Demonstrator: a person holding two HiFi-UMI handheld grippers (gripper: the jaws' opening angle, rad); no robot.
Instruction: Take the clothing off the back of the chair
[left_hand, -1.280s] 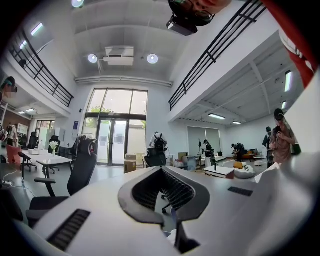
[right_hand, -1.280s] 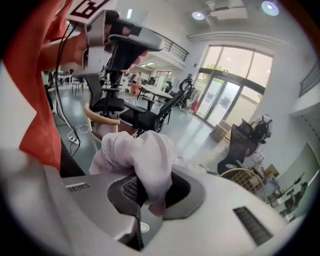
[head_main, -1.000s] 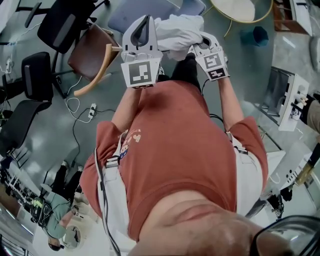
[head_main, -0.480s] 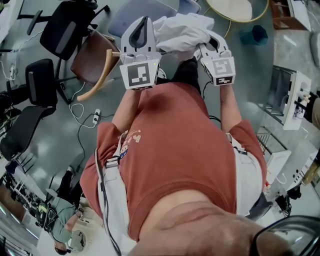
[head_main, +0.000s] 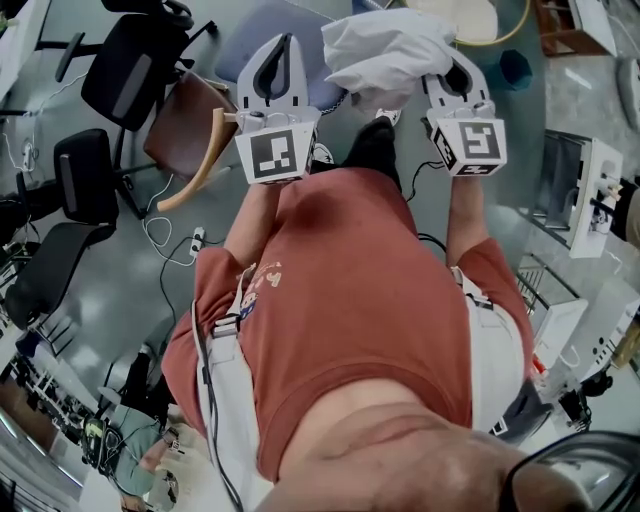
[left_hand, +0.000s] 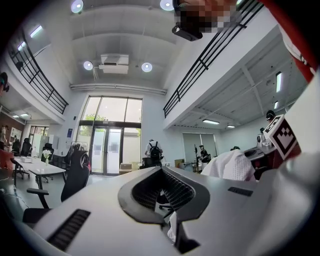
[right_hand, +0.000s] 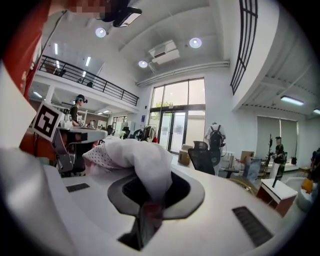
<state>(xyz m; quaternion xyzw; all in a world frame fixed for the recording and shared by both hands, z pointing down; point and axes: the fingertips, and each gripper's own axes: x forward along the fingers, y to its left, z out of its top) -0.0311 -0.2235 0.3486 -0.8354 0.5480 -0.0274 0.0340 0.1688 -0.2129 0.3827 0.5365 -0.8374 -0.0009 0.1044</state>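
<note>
**Desk:** While both tongs are held out in front of the person in the red shirt (head_main: 350, 300), where is the clothing?

**Photographer:** The white garment (head_main: 385, 50), bunched, hangs from the right gripper (head_main: 452, 82), top centre in the head view. It is apart from the wooden chair (head_main: 185, 120), which stands to the left on the grey floor (head_main: 120, 270) with its curved back towards the person.

**Desk:** How is it gripped?

**Photographer:** In the right gripper view, the jaws are pressed together on a fold of the cloth. It drapes over the black pads and runs down into the slot between them. A perforated patch of fabric shows at the bundle's left.

**Desk:** And the left gripper (head_main: 283, 55)?

**Photographer:** Its jaws are pressed together, pointing level into a high hall. A thin white sliver shows low in the slit between them, and what it is cannot be told. In the head view this gripper sits just beside the garment's left edge, with a gap between. In its own view the bundle shows off to the right, beside the other gripper's marker cube (left_hand: 282, 140).

**Desk:** Surroundings?

**Photographer:** Black office chairs (head_main: 130, 60) stand beyond the wooden one, and a power strip (head_main: 197, 240) and cables lie on the floor.
</note>
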